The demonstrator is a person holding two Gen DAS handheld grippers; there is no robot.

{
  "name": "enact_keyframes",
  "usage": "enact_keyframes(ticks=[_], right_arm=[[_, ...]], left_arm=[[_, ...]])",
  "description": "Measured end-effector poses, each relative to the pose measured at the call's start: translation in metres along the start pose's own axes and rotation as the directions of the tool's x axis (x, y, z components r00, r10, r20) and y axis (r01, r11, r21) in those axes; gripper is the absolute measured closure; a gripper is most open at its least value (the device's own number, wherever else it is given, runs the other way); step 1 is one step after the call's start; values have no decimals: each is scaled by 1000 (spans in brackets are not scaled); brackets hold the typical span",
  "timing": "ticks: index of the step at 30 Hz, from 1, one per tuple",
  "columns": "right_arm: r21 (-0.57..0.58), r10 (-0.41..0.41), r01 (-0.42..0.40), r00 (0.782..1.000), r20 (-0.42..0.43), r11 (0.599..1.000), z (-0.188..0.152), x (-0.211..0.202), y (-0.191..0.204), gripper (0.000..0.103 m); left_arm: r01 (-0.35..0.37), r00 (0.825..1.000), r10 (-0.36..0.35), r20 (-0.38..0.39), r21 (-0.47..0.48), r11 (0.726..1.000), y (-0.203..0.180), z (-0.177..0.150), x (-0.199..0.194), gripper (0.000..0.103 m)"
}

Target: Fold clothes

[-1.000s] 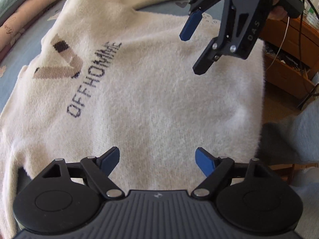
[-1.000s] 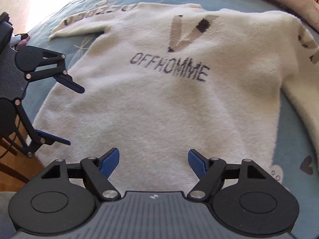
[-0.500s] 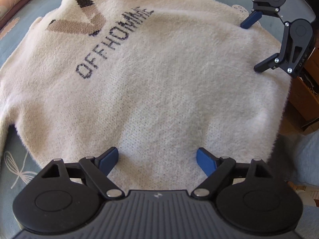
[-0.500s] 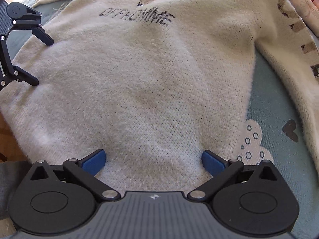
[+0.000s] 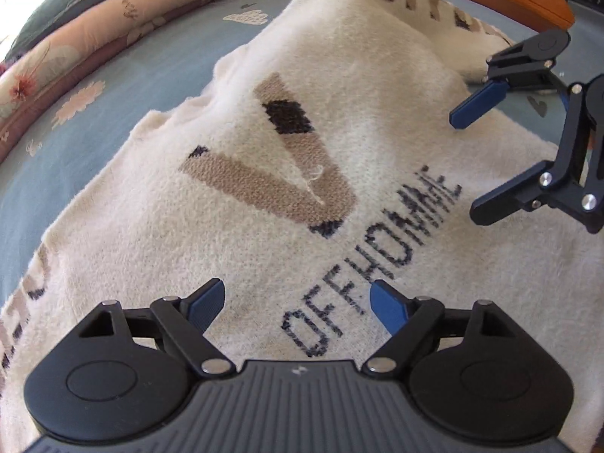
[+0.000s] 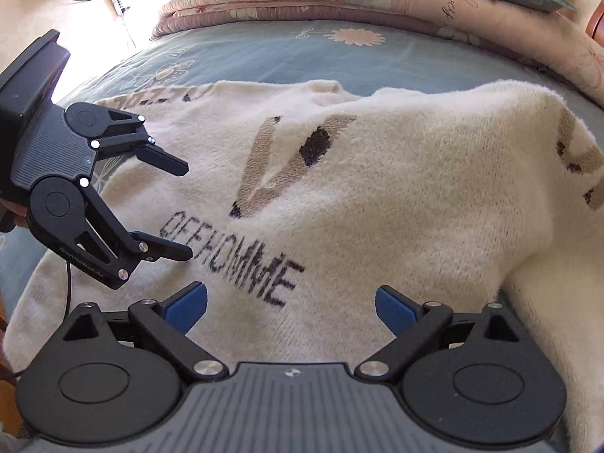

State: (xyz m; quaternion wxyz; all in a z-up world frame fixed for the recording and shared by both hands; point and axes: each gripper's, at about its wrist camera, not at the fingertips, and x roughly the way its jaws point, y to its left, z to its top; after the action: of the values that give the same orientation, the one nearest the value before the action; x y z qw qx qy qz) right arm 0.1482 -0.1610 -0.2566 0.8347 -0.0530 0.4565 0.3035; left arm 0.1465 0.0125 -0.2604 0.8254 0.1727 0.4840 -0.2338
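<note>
left gripper (image 5: 296, 302): jaws spread wide, nothing in them, blue pads hanging right over the "OFFHOMME" lettering on the sweater

right gripper (image 6: 290, 304): same deal, wide open and empty, hovering over the lower end of that lettering

both together: each one shows up in the other's camera, left gripper at (image 6: 187, 211) and right gripper at (image 5: 466, 162), both gaping, pointing in over the chest from opposite sides; can't tell if any tips actually touch the knit

sweater (image 5: 377, 120): fuzzy cream knit, front side up, spread across the bed, big beige V with dark blocks above the text; some bumps and wrinkles around the V, not folded yet

sleeve (image 6: 558, 302): runs off toward the right of the right wrist view

bed (image 6: 264, 56): blue floral sheet under everything

quilt (image 6: 339, 0): pink flowery one, folded up at the far edge
</note>
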Motion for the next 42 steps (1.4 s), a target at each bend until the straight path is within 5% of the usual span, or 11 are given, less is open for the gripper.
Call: enact_keyframes(ticks=[2,6,9,15,18,23,38,42], right_arm=[[48,-12,13,999,-31,999,5,20,-16,7],[-60,-180,179,983,-29,982,11,34,-30,10],[-69,-191,187,980,-61,980,18,43,-36,9],[10,-193,195,976,-96,981,32,26,-15,9],[21,-177,183,973,-150,983,30,41,-1,6],[55,-242,255,955,-172,965,23,61,6,0],[103,-305,317,945,-121,943,12,52,12,0],[130,-339,354,932,-127,926,-19,25,16,0]], left_arm=[[-39,999,39,-31,-10,999,7,-7,8,15],[-62,997,58,-57,-79,995,36,-21,15,0],[-57,996,51,-69,-94,994,45,-22,13,0],[-75,997,76,-23,28,997,18,-8,-12,9],[-62,995,68,-69,87,994,7,-8,-1,8],[-15,993,1,-119,-118,993,32,-15,19,0],[6,999,-11,-31,-147,989,36,-32,11,0],[4,1000,-3,5,-105,995,36,-61,-5,0]])
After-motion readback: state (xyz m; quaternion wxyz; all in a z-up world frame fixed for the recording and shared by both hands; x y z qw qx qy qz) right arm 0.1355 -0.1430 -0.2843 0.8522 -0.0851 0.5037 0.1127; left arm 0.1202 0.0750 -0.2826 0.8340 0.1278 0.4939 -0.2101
